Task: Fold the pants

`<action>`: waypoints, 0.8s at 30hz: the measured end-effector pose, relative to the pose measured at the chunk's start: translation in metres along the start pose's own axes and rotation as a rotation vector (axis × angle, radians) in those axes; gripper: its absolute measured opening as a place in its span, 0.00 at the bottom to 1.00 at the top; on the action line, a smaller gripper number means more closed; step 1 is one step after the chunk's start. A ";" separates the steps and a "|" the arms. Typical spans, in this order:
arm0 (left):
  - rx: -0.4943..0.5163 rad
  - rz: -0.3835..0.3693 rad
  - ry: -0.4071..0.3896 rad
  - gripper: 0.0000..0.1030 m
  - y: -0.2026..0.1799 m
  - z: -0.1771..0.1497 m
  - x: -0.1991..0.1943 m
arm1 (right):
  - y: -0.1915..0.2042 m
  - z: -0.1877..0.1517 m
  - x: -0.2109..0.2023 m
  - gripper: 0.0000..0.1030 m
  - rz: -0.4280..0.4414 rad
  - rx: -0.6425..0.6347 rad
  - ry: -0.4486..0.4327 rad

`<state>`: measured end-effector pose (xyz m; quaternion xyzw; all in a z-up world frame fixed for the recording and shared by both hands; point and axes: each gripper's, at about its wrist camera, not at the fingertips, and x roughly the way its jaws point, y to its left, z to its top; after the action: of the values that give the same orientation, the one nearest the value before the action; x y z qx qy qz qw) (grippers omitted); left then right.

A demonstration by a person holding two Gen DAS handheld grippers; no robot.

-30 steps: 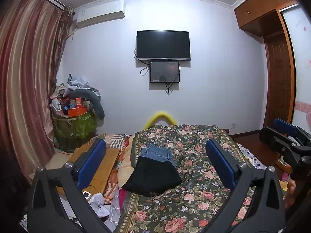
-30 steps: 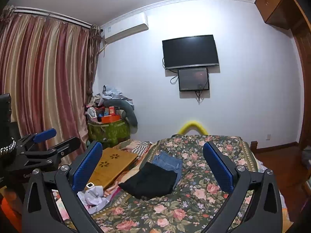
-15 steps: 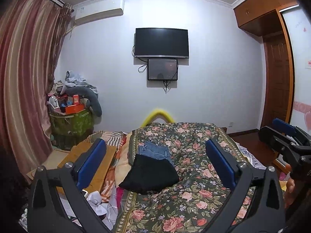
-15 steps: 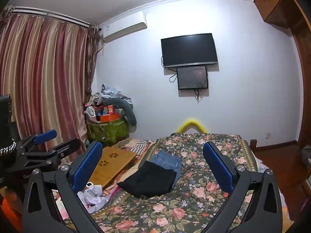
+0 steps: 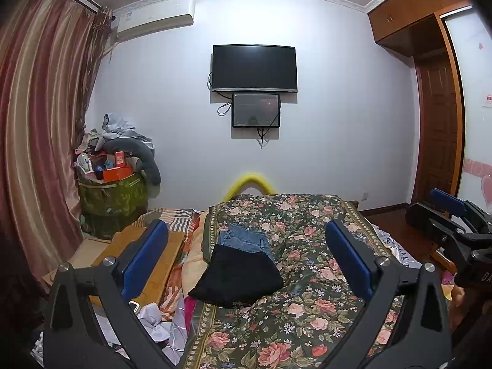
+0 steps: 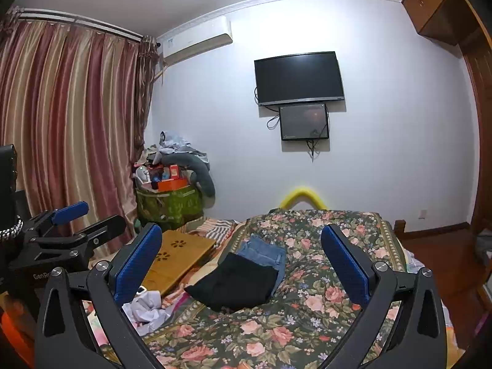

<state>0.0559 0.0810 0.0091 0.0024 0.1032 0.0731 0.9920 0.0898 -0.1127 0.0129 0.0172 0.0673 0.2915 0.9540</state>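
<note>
Folded black pants [image 5: 238,275] [image 6: 235,281] lie on the floral bedspread [image 5: 307,304] [image 6: 313,313], partly over folded blue jeans [image 5: 244,240] [image 6: 264,250]. My left gripper [image 5: 246,258] is held open above the near end of the bed, its blue pads wide apart and empty, well short of the clothes. My right gripper [image 6: 241,259] is likewise open and empty, raised above the bed. Each gripper shows at the edge of the other's view: the right gripper [image 5: 452,224] at the right, the left gripper [image 6: 77,224] at the left.
A wooden lap table [image 5: 147,258] [image 6: 176,253] lies left of the bedspread, with crumpled white cloth [image 6: 144,307] in front of it. A green hamper [image 5: 110,203] piled with things stands by the curtain [image 5: 37,129]. A TV [image 5: 254,67] hangs on the far wall; a wooden door [image 5: 436,135] is at right.
Both grippers shifted slightly, so the room and the bed moved a little in both views. The jaws stay open and the folded clothes have not moved.
</note>
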 end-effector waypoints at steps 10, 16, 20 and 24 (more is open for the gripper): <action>0.009 -0.033 0.007 1.00 -0.003 0.000 -0.003 | 0.000 0.000 -0.001 1.00 0.000 0.000 0.000; 0.026 -0.036 0.007 1.00 -0.007 -0.001 -0.004 | 0.000 0.001 -0.002 1.00 -0.001 0.004 -0.003; 0.016 -0.046 0.013 1.00 -0.006 -0.002 -0.004 | 0.000 0.001 -0.002 1.00 0.000 0.008 -0.003; 0.008 -0.050 0.016 1.00 -0.006 -0.002 -0.005 | 0.000 0.001 -0.002 1.00 -0.003 0.006 -0.002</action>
<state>0.0521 0.0742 0.0083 0.0032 0.1115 0.0478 0.9926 0.0877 -0.1137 0.0146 0.0200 0.0673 0.2900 0.9545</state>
